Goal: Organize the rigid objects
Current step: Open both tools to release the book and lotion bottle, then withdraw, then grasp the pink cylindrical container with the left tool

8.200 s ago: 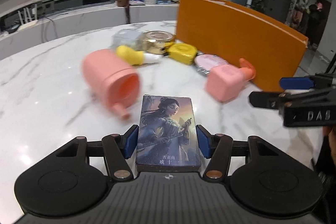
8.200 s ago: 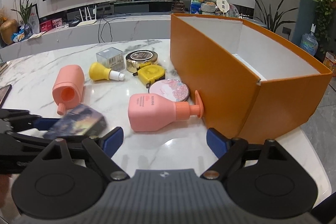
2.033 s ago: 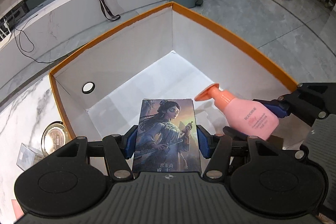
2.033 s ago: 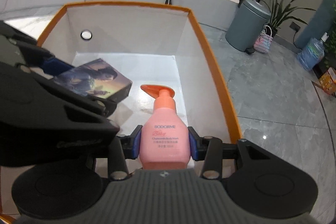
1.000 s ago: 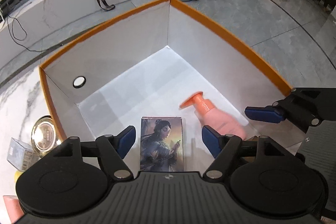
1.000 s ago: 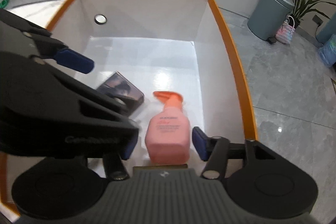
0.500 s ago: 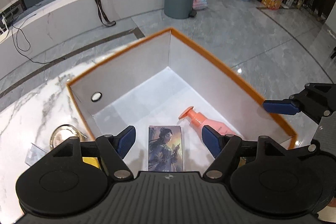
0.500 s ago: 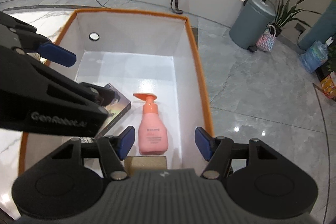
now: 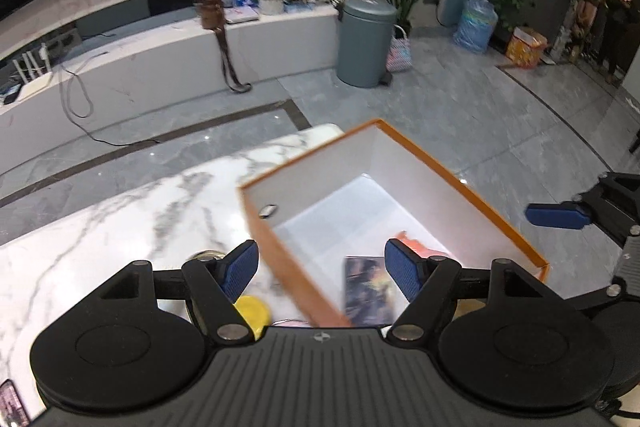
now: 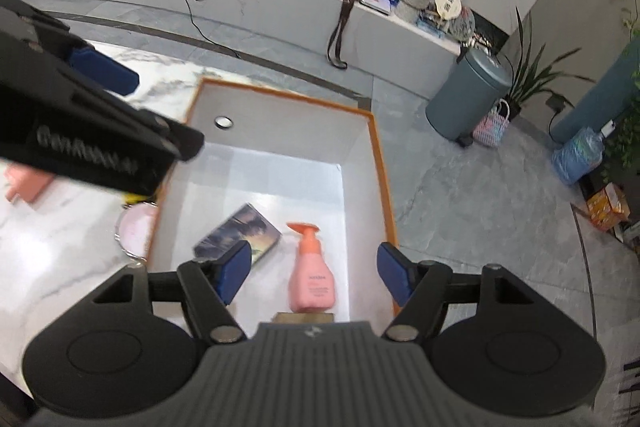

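Note:
The orange box (image 10: pixel 383 187) with a white inside stands on the marble table; it also shows in the left wrist view (image 9: pixel 476 191). Inside it lie the illustrated card box (image 10: pixel 244 231) and the pink pump bottle (image 10: pixel 311 275), side by side. The card box (image 9: pixel 367 287) and a bit of the bottle's orange pump (image 9: pixel 412 241) show in the left wrist view. My left gripper (image 9: pixel 323 269) is open and empty, high above the box's near wall. My right gripper (image 10: pixel 314 271) is open and empty, high above the bottle.
On the table left of the box lie a yellow tape measure (image 9: pixel 252 311), a pink round compact (image 10: pixel 134 227) and a pink bottle (image 10: pixel 26 185). The table edge and grey floor lie beyond the box. A grey bin (image 10: pixel 466 95) stands on the floor.
Both grippers have let go of the card box and the pink bottle, which now lie in the box. Both have risen, and the left one has swung left over the box's wall.

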Demonstrator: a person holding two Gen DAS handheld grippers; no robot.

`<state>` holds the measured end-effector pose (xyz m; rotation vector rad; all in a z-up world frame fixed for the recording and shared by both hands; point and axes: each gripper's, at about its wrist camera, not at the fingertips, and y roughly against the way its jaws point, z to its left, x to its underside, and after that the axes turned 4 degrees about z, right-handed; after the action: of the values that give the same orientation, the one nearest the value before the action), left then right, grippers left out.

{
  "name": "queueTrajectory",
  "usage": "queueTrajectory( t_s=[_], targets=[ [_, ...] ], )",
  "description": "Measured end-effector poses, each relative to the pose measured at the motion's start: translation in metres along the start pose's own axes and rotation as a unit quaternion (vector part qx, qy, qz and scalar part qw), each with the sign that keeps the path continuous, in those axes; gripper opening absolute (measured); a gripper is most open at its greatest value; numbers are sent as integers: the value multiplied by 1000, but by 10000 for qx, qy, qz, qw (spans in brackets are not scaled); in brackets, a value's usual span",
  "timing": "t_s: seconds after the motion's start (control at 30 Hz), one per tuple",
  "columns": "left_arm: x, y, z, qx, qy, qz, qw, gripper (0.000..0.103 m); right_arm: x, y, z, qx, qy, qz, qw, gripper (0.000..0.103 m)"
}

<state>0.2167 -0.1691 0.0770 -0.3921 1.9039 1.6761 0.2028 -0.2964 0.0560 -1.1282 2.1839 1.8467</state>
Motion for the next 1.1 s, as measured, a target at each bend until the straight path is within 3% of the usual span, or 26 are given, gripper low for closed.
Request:
queueTrajectory(
  t_s=[0.5,0.67,0.8,1.1],
  targets=[
    [44,21,111,-434,507,-103,9977,85,-16,23,86,-246,461,-269,9983,70],
    [73,16,138,-384,644,-118,9971,85,-9,12,115,-497,537,-319,9968,70],
    [101,17,153,-91,815,-346,9960,85,-1,2,139,-669,506,-387,9957,70],
    [145,10,177,-168,982,-475,9939,85,19,-21,187,-850,575,-561,9931,70]
  ],
)
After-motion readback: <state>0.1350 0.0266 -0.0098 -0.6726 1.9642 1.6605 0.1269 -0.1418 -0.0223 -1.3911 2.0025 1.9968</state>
